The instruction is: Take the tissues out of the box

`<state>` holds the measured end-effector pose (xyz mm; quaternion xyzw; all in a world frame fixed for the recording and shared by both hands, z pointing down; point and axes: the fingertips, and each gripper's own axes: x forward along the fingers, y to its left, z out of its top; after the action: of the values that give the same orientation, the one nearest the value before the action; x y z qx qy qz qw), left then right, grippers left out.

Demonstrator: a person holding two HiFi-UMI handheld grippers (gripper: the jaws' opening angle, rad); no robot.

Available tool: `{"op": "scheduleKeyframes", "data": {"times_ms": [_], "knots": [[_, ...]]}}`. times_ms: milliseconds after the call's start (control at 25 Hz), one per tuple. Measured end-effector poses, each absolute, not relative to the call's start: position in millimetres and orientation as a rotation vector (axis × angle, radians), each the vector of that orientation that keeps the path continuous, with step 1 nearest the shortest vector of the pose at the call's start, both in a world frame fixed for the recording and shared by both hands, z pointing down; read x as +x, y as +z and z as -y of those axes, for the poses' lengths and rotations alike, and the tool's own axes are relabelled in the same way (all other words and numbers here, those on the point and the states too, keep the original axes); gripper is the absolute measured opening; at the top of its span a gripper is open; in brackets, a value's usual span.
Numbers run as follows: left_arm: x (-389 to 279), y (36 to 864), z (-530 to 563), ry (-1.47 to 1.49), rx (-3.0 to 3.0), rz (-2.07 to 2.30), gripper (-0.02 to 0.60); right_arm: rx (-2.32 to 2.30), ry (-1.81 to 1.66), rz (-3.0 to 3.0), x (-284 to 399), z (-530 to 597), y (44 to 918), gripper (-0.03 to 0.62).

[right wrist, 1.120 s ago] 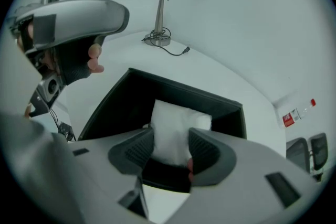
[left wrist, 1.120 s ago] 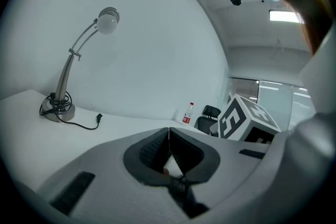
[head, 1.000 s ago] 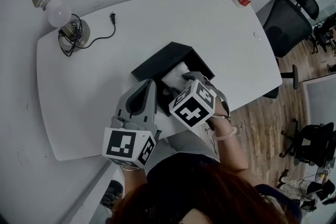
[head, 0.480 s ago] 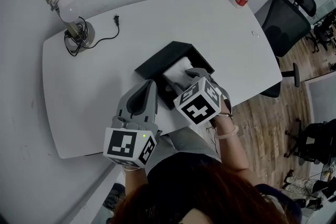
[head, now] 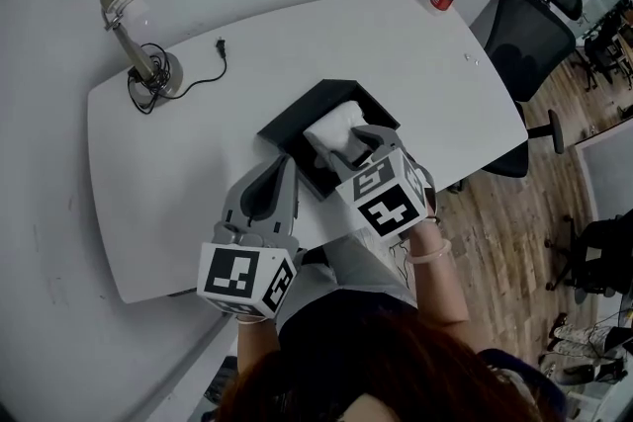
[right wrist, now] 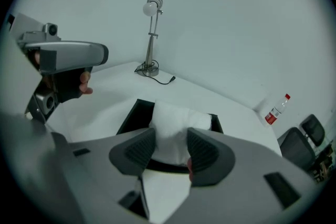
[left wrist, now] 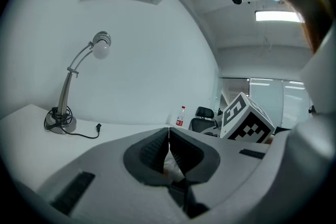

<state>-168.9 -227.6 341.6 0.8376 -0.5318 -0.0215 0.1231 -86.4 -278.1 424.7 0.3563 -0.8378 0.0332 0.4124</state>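
Head view: the right tongs (head: pixel 362 139) had risen, drawing the white tissue wad (head: pixel 330 126) higher from the black open-topped box (head: pixel 295 117). Left gripper view: the left tongs (left wrist: pixel 168 131) sat together, perhaps bracing the box. Right gripper view: the tongs clamped the wad to lift it.

The box (head: pixel 293 113) is black, shallow and rectangular, with its top open. It sits flat on the white desk (head: pixel 188 183), turned at an angle to the desk's edges, close to the near edge and about midway along it. The tissues (head: pixel 332 126) are a soft white bunch that fills the right part of the opening and stands up above the rim. The near end of the bunch is pinched between the jaws of the right gripper (right wrist: pixel 170 147), while its far end droops back toward the box.
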Motion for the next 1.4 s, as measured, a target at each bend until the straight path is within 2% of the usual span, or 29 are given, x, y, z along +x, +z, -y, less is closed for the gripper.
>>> {"op": "scheduleKeyframes", "data": {"times_ms": [1400], "knots": [[-114.7, 304.7, 142.5, -0.029, 2.48, 1.72, 0.021, 1.075, -0.153, 2.472, -45.5, 195.9, 334.8, 0.202]]}}
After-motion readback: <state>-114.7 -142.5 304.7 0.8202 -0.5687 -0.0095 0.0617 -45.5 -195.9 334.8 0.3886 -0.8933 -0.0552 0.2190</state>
